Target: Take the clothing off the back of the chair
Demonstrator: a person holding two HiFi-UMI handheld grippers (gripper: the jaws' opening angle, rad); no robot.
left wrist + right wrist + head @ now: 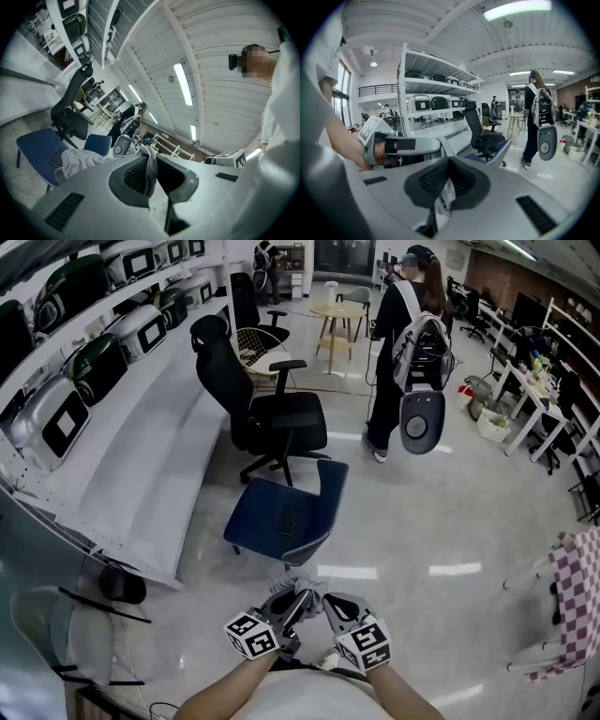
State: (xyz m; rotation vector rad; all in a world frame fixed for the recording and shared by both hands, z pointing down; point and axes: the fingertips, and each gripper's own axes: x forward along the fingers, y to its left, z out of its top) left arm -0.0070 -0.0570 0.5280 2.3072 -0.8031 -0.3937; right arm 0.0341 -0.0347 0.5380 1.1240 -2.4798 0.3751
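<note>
A light grey garment (296, 591) hangs bunched between my two grippers, close to my body at the bottom of the head view. My left gripper (284, 607) is shut on a fold of this cloth (151, 169), and more of it bulges out to the left (77, 161). My right gripper (332, 604) is shut on another edge of the same cloth (446, 193), right beside the left gripper (386, 144). Just ahead stands the blue chair (284, 515), its backrest (332, 486) bare and a dark phone (290, 518) lying on the seat.
A black office chair (258, 409) stands behind the blue one, beside a long white shelf unit (141, 456). A person with a backpack (405, 352) stands farther off on the right. A checked cloth on a rack (574, 604) is at the right edge.
</note>
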